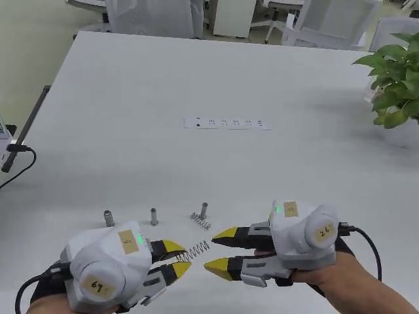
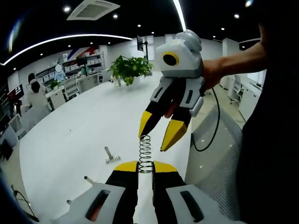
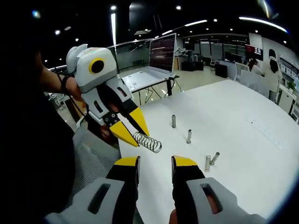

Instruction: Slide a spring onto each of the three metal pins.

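Left tongs (image 2: 145, 165) pinch one spring (image 2: 145, 149); another spring (image 1: 201, 221) lies by three pins (image 1: 154, 216).

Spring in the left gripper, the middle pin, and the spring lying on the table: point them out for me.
held spring (image 2: 145, 153), left gripper view, on its middle coils.
middle pin (image 1: 154, 216), head view, on its upright shaft.
loose spring (image 1: 201, 222), head view, on its middle coils.
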The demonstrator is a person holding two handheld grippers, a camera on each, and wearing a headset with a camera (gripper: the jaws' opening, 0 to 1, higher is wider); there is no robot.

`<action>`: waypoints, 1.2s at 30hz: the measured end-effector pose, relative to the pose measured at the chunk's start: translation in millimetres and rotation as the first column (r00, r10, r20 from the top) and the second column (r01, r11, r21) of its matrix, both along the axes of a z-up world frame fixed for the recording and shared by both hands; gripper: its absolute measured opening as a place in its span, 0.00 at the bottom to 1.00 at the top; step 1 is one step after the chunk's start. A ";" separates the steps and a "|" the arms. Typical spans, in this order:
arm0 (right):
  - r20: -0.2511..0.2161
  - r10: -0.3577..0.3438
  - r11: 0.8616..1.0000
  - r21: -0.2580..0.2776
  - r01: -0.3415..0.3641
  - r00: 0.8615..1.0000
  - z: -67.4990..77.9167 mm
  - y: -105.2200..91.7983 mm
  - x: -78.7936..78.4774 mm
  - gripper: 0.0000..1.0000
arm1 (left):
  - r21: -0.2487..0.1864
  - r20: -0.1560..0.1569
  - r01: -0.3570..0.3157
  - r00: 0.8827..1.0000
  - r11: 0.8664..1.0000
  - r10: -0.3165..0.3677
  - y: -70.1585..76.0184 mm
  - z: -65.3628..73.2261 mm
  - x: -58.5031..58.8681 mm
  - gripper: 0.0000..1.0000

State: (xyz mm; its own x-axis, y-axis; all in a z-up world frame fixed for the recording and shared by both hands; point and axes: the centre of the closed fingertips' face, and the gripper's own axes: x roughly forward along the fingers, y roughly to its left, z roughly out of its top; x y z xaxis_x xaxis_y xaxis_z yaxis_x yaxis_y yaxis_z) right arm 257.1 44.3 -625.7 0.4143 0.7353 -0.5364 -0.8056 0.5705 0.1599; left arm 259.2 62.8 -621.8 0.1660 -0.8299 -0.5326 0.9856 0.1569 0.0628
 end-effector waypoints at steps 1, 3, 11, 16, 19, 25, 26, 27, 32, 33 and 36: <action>0.001 0.006 1.000 0.002 -0.006 1.000 0.3 0.4 -0.1 0.23 | 0.004 0.002 0.008 1.000 1.000 -0.008 -0.3 -0.5 -1.3 0.03; -0.001 0.025 1.000 0.010 -0.025 1.000 1.5 3.0 -2.0 0.20 | 0.010 0.006 0.026 1.000 1.000 -0.026 -0.9 -1.3 -4.1 0.03; -0.019 0.088 0.996 0.020 -0.087 0.996 0.4 7.5 -9.8 0.12 | 0.038 0.016 0.085 0.996 0.996 -0.086 -2.1 -7.2 -11.4 0.03; -0.025 0.108 0.994 0.032 -0.107 0.994 2.4 7.1 -13.4 0.10 | 0.052 0.018 0.112 0.993 0.992 -0.113 -2.3 -10.2 -13.2 0.03; -0.030 0.114 0.993 0.035 -0.113 0.993 3.8 7.8 -14.6 0.09 | 0.070 0.029 0.127 0.991 0.989 -0.130 -3.5 -13.2 -13.0 0.03; -0.029 0.121 0.992 0.029 -0.120 0.992 8.9 9.5 -13.7 0.09 | 0.074 0.029 0.135 0.990 0.988 -0.137 -6.7 -14.8 -11.1 0.02; -0.028 0.123 0.992 0.023 -0.122 0.992 9.4 9.5 -13.5 0.09 | 0.073 0.029 0.134 0.990 0.988 -0.137 -7.1 -15.0 -10.8 0.02; -0.026 0.127 0.992 0.011 -0.127 0.992 9.9 9.7 -13.3 0.09 | 0.071 0.027 0.133 0.990 0.989 -0.136 -8.1 -15.6 -10.1 0.02; -0.018 0.146 0.989 -0.006 -0.146 0.989 16.3 14.0 -11.5 0.09 | 0.059 0.017 0.128 0.991 0.990 -0.129 -12.1 -18.6 -8.8 0.02; -0.017 0.149 0.989 -0.008 -0.149 0.989 17.2 14.9 -11.1 0.09 | 0.058 0.015 0.128 0.991 0.990 -0.129 -13.3 -18.9 -8.8 0.02; -0.011 0.159 0.987 -0.020 -0.159 0.987 19.5 16.8 -9.6 0.09 | 0.053 0.018 0.128 0.991 0.990 -0.129 -16.2 -18.1 -8.2 0.02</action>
State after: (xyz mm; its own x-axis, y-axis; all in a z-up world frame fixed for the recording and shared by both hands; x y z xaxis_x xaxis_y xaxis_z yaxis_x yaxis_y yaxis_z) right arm 247.6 61.1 -606.2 0.2879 0.7802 -0.5554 -0.8848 0.4386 0.1575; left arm 251.0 46.5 -639.8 0.0715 -0.8165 -0.5729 0.9958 0.0251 0.0884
